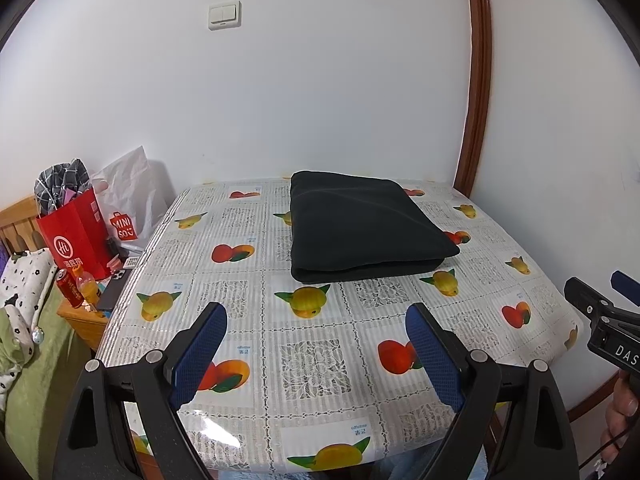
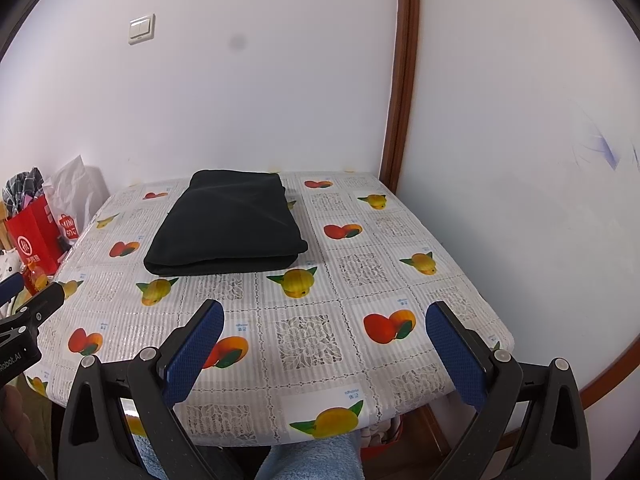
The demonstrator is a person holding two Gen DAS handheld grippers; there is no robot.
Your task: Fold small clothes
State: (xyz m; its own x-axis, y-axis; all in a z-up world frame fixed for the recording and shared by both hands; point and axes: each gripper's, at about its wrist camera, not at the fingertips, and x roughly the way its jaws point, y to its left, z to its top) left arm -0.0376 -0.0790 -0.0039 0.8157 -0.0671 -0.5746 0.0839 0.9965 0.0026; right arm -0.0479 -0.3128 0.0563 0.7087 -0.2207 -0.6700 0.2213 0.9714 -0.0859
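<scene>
Well apart from both grippers, the folded black garment (image 1: 366,226) lies toward the worktop's (image 1: 248,292) far edge; left gripper (image 1: 316,314) and right gripper (image 2: 324,314) hover at the near edge, jaws wide, empty.

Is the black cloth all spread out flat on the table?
No, the black cloth is folded into a thick rectangle with stacked layers showing at its near edge, lying on the fruit-print table.

A white wall (image 1: 300,92) with a light switch (image 1: 224,15) and brown wooden trim (image 1: 478,80) backs the table (image 1: 320,360).
</scene>
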